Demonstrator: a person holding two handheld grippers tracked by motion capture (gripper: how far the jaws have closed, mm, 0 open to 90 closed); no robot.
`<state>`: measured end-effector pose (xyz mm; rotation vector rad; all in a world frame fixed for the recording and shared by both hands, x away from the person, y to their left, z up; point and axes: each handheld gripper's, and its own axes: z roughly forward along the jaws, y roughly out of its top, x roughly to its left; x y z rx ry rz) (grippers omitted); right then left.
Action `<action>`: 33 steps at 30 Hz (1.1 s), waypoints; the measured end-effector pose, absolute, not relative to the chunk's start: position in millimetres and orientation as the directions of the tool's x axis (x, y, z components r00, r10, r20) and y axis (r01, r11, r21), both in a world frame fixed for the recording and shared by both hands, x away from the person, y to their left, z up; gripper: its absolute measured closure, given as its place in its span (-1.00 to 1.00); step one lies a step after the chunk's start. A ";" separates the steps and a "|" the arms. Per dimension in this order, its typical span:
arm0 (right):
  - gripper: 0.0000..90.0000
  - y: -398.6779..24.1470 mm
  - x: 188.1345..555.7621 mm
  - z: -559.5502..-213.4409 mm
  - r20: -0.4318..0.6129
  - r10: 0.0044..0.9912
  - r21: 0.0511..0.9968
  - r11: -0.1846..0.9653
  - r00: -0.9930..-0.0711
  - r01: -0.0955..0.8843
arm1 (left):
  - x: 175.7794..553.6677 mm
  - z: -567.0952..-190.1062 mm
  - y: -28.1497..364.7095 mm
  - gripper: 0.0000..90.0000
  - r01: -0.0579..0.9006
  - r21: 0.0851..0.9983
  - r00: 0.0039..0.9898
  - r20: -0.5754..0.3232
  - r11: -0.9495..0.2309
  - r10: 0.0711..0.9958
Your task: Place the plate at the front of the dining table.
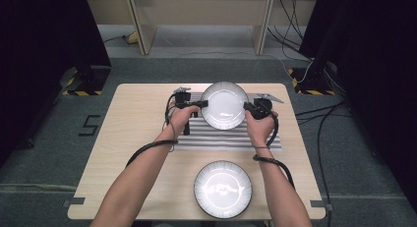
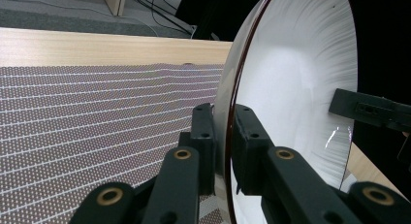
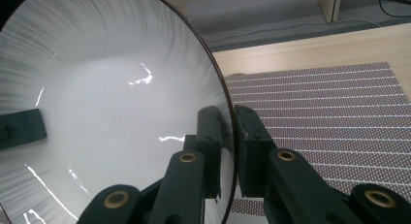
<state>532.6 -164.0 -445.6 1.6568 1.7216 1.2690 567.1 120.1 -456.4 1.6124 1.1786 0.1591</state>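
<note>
Each hand-held gripper, left (image 1: pixel 202 104) and right (image 1: pixel 245 107), clamps opposite rims of the glossy white plate (image 1: pixel 224 105) above the striped mat (image 1: pixel 216 136); bare desk (image 1: pixel 137 114) surrounds.

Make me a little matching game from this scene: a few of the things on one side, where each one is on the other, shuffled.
Things:
1. upper plate
2. lower plate
3. striped mat
4. left gripper

Places or states:
A. lies flat under the raised plate
B. clamped on a plate's left rim
C. rests alone on the near table edge
D. held between both grippers over the mat

Pairs: 1-D, 2-C, 3-A, 4-B
</note>
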 end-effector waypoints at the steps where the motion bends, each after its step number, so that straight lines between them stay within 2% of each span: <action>1: 0.83 -164.1 532.8 -445.8 0.279 0.941 0.828 -0.134 -0.193 0.545 | 567.3 -456.4 120.1 0.78 0.601 0.796 0.498 -0.445 0.074 0.744; 33: 0.83 -159.7 537.1 -461.2 0.302 0.936 0.788 -0.140 -0.180 0.599 | 569.0 -468.1 122.9 0.78 0.649 0.756 0.446 -0.466 0.083 0.764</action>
